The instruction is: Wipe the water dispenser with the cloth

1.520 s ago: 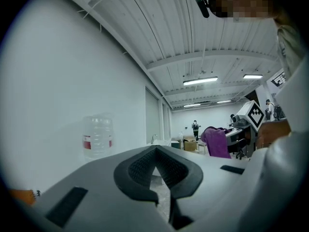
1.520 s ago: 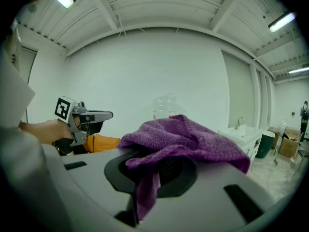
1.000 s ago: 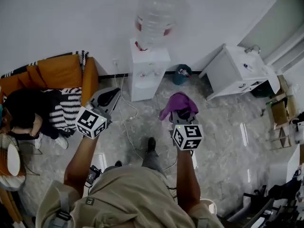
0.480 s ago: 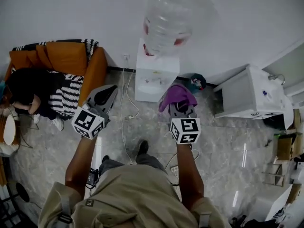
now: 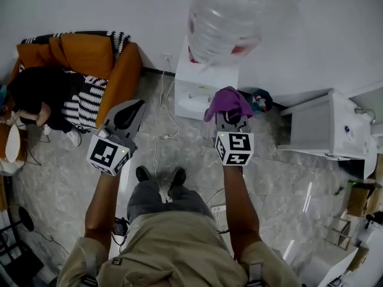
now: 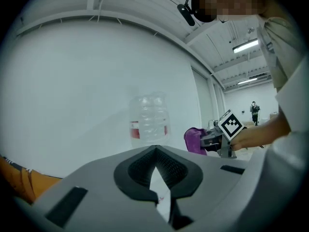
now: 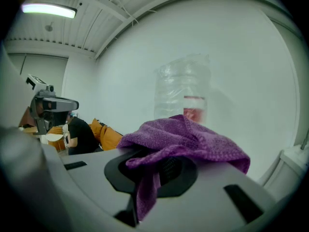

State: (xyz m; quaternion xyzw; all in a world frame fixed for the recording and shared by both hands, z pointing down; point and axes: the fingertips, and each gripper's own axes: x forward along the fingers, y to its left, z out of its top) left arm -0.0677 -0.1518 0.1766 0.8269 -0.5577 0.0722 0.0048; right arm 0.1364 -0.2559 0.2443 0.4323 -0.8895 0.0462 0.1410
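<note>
- Looked like an office break area.
- Kept a water dispenser (image 5: 203, 94) and an orange sofa (image 5: 90, 55) against a bare white wall.
- Had a white sink cabinet (image 5: 326, 130), a stone-tile floor (image 5: 66, 190) and a ceiling strip light (image 7: 48, 9).

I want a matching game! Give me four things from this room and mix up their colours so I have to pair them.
Things:
1. cloth
2. bottle
3. armchair
4. water dispenser

Colours:
A. orange
B. white
C. purple
D. see-through

Right pairs: 1-C, 2-D, 3-A, 4-B
</note>
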